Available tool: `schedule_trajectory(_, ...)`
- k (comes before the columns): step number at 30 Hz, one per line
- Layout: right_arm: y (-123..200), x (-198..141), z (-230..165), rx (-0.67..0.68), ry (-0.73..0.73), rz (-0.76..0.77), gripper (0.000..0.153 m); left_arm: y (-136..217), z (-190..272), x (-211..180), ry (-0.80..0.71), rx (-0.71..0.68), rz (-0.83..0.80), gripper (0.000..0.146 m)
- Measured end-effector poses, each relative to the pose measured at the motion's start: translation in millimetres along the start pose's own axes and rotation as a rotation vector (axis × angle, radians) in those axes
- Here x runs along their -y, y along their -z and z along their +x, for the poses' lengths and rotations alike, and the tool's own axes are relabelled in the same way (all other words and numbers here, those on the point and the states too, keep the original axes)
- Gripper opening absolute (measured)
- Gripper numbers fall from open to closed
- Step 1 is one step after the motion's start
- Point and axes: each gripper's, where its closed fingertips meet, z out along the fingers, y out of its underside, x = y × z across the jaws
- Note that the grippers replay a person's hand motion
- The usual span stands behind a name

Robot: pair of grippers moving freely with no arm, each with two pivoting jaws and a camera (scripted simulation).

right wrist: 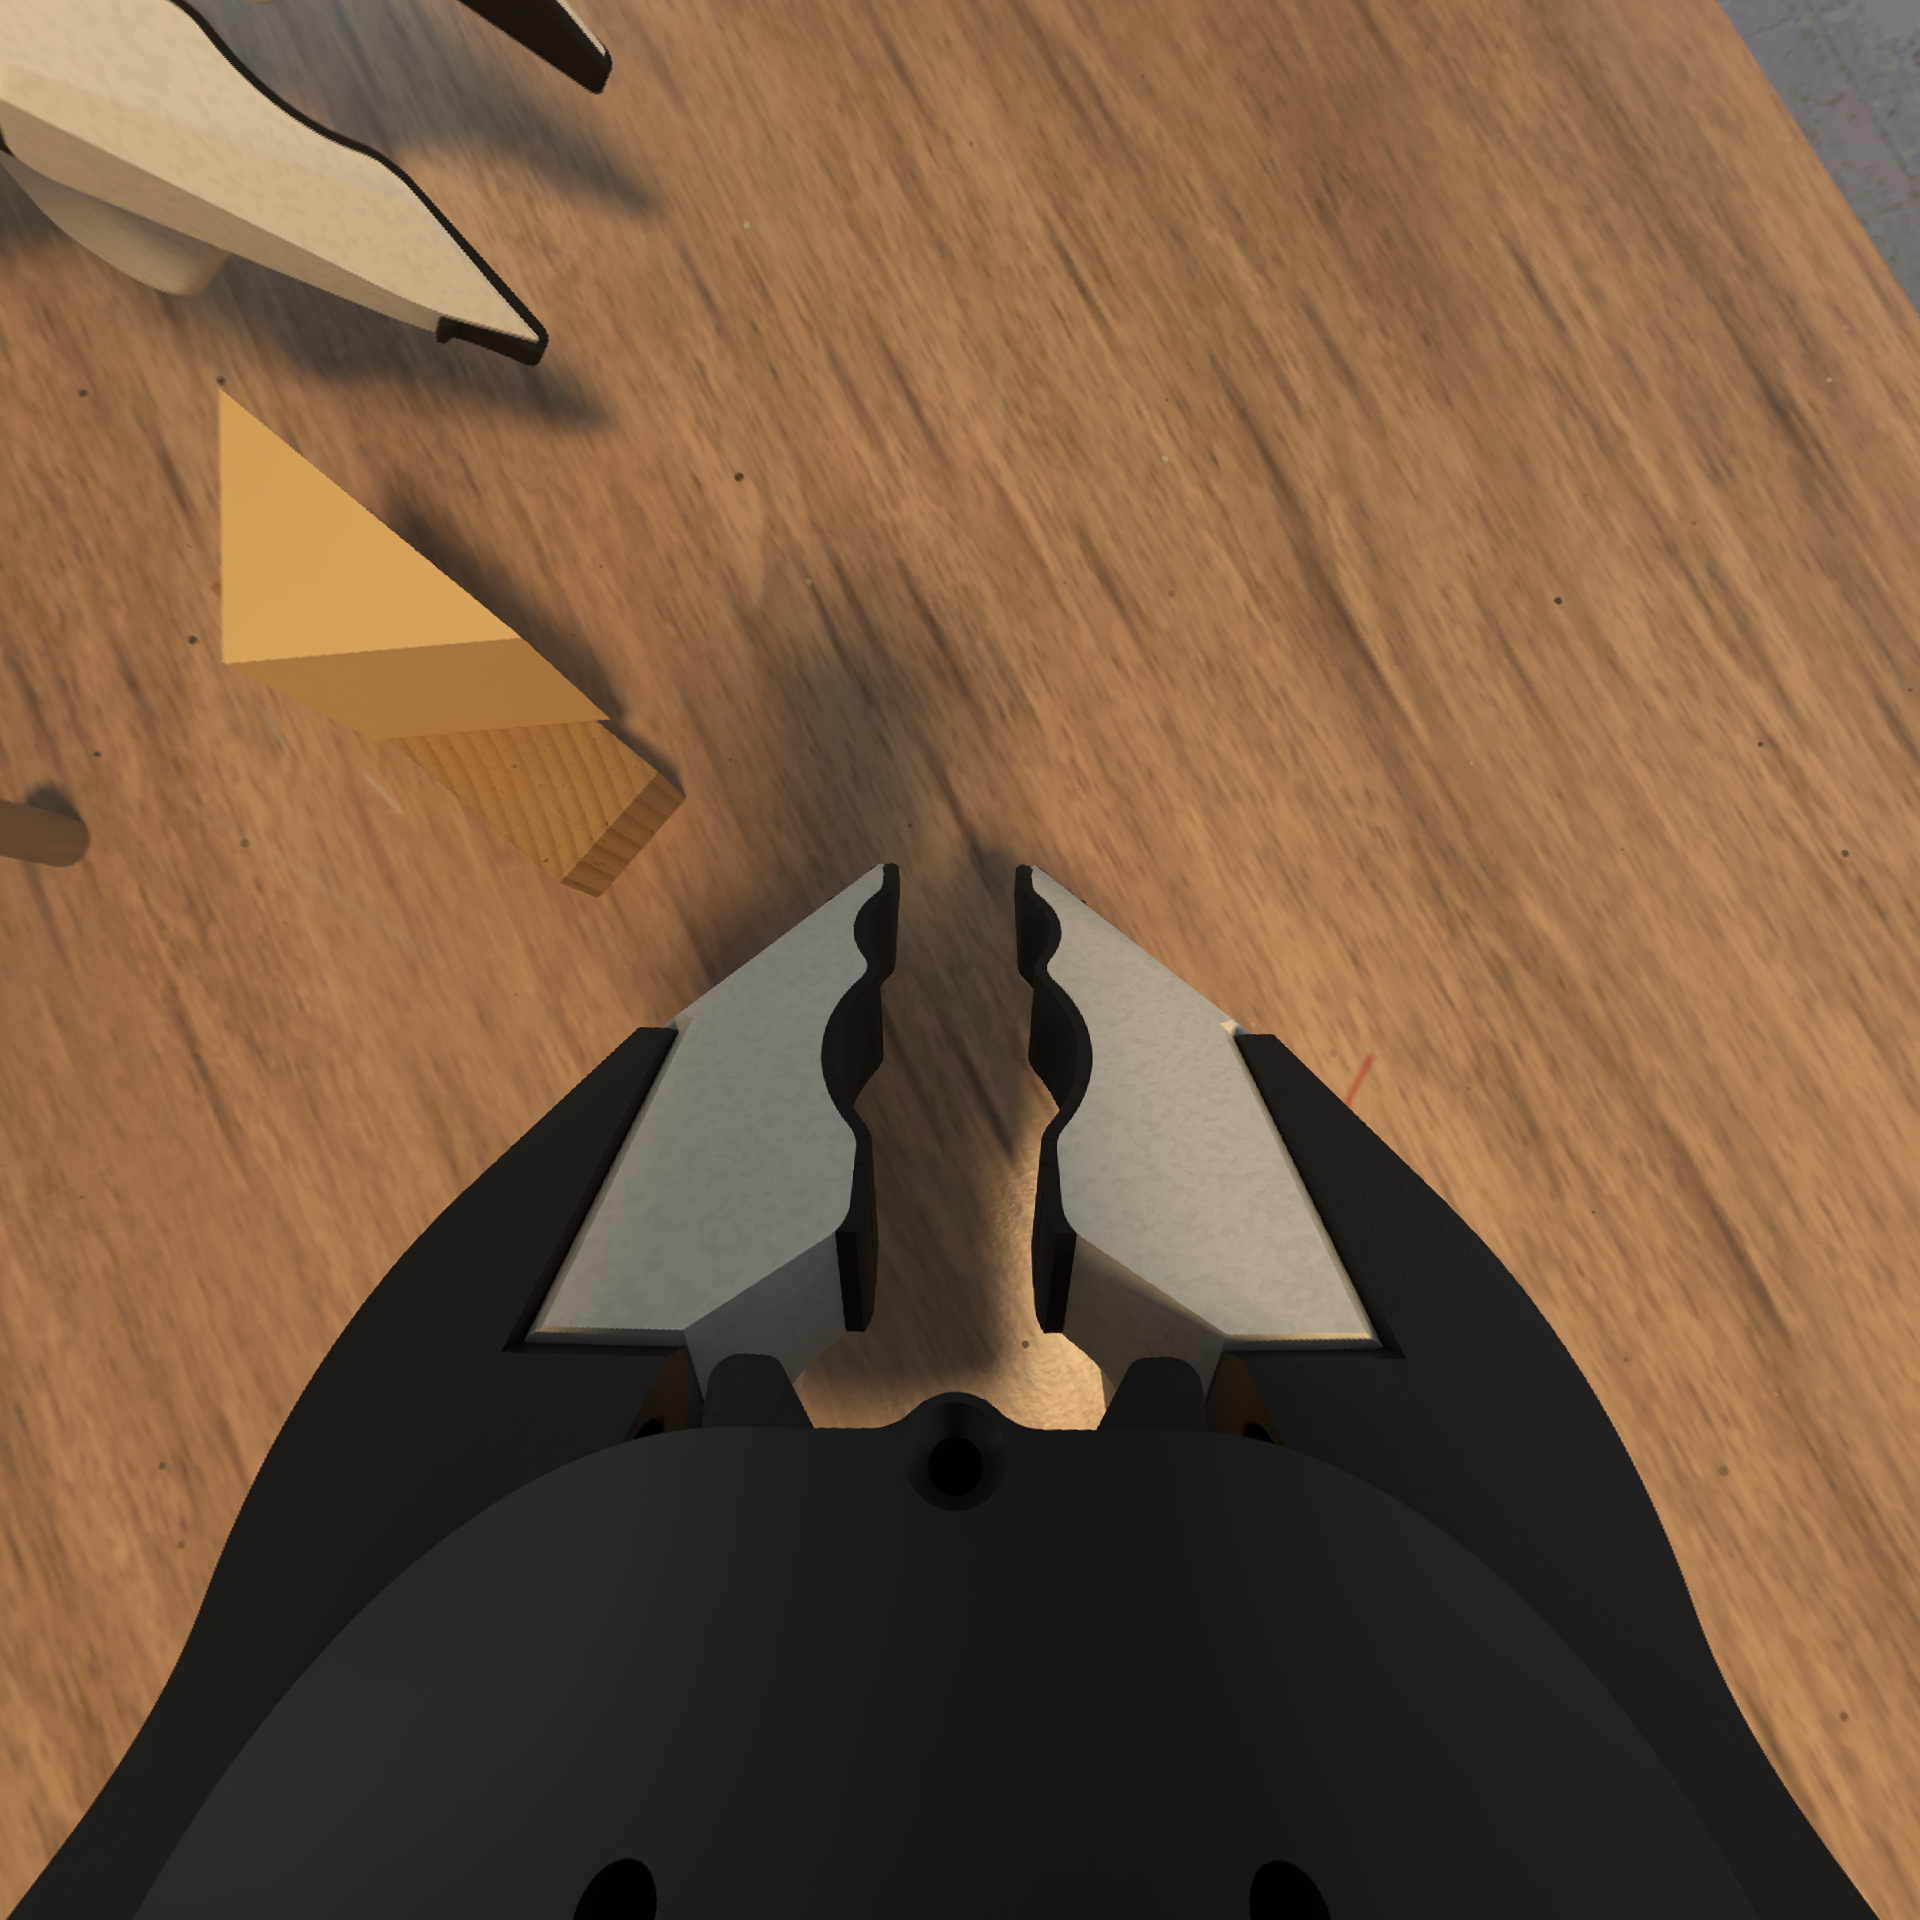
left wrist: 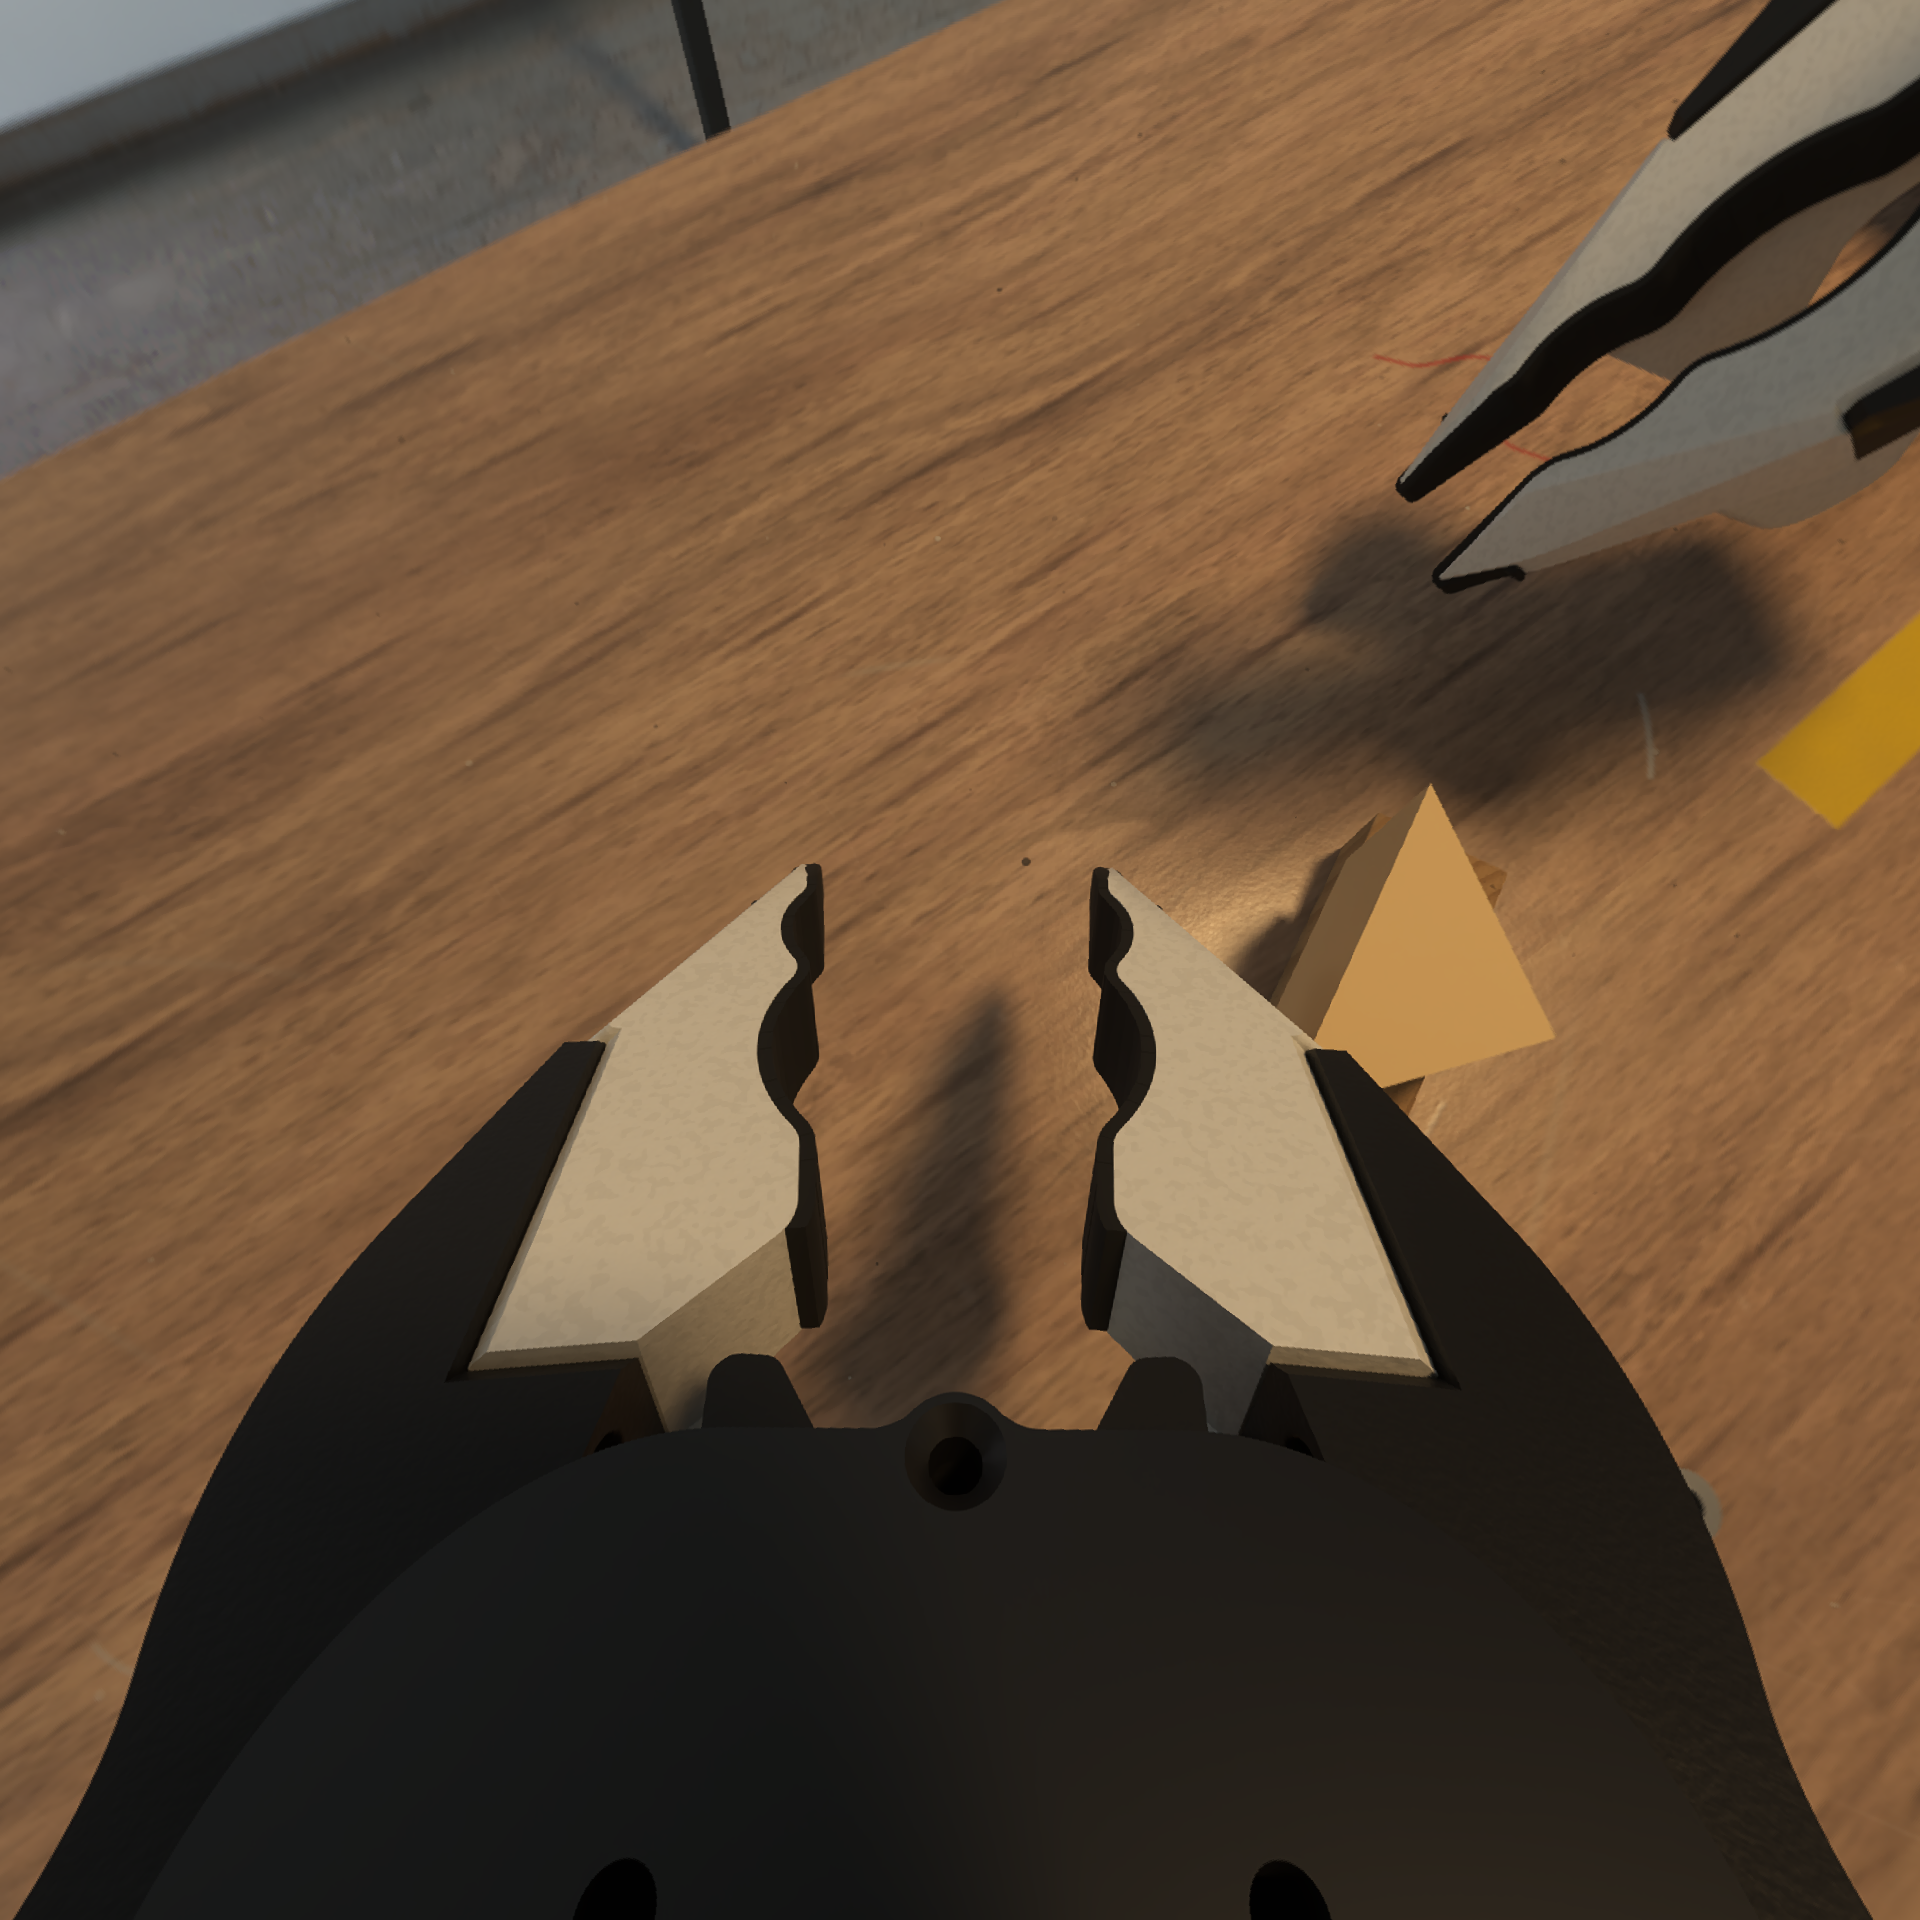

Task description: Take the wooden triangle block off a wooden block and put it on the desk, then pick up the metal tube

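Observation:
The wooden triangle block (right wrist: pixel 332 571) lies flat on a grained wooden block (right wrist: pixel 561 800) on the desk (right wrist: pixel 1351 520). It also shows in the left wrist view (left wrist: pixel 1423 966), just right of my left gripper. My left gripper (left wrist: pixel 956 883) is open wide and empty, low over bare desk. My right gripper (right wrist: pixel 956 883) is open with a narrower gap and empty, to the right of the blocks. A dull round tube end (right wrist: pixel 42 831) shows at the left edge of the right wrist view. Each gripper shows in the other's view, the right (left wrist: pixel 1429 532) and the left (right wrist: pixel 561 197).
A yellow flat piece (left wrist: pixel 1849 727) lies at the right edge of the left wrist view. The desk's far edge, a black leg (left wrist: pixel 701 62) and grey floor (left wrist: pixel 156 260) show at the upper left. The desk edge also shows at the upper right of the right wrist view.

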Motion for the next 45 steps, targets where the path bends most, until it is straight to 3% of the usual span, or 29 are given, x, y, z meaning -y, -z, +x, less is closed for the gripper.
schedule_trajectory(3,4.5,0.4,-2.9,0.004,-0.008,0.002,0.025,3.4,0.3,-0.4,-0.015,0.006,0.027,0.049)
schedule_trajectory(10,26.4,-2.7,-25.7,0.079,-0.025,0.052,0.034,20.1,20.4,5.3,-0.042,-0.120,0.096,0.055)
schedule_trajectory(21,54.9,-52.2,-62.3,0.196,0.047,0.011,0.042,34.8,60.8,-10.9,-0.170,-0.257,0.144,0.085)
schedule_trajectory(29,54.3,-56.7,-69.7,0.200,0.036,0.051,0.040,6.2,84.4,-34.9,-0.321,-0.301,0.034,0.105)
schedule_trajectory(35,51.1,-51.4,-71.2,0.210,0.043,0.071,0.049,-8.0,90.6,-35.5,-0.383,-0.315,0.008,0.098)
schedule_trajectory(38,49.4,-52.5,-71.9,0.215,0.044,0.070,0.058,-10.9,92.8,-38.0,-0.406,-0.338,-0.019,0.083)
schedule_trajectory(45,49.1,-48.2,-72.0,0.218,0.039,0.092,0.058,-11.0,96.6,-39.8,-0.439,-0.353,-0.023,0.061)
